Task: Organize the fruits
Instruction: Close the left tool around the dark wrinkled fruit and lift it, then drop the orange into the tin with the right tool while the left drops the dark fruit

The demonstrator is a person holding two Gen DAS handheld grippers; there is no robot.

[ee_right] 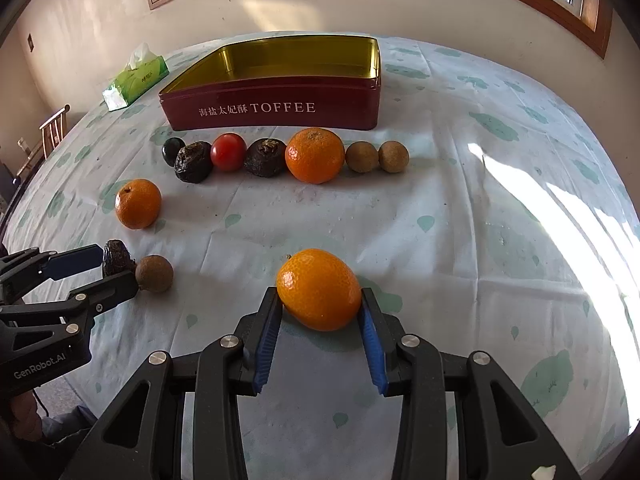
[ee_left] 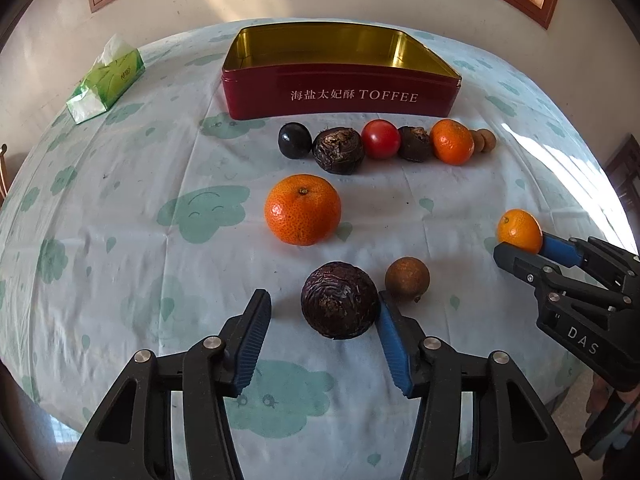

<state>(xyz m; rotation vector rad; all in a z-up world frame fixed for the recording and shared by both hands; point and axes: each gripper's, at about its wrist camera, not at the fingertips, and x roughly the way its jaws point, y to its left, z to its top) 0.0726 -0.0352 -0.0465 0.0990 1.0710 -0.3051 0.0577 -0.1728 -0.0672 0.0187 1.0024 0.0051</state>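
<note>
Two hand-held claws, alike in build. Left claw (ee_left: 320, 316): matte black plastic linkage arms with triangular cut-outs, round silver pivot pins behind the fingers, blue ribbed pads (ee_left: 394, 346) lining the inner faces of both fingers. Right claw (ee_right: 320, 320): same black arms, same silver pins, same blue ribbed pads (ee_right: 266, 340). Seen from the side: small silver screws along the black finger links, blue pad showing past the black fingertip, white "DAS" lettering on the right claw's body, white "GenRobot.AI" lettering on the left claw's body. Behind the left claw's body, a thin dark cable and a grey-blue sleeve.
</note>
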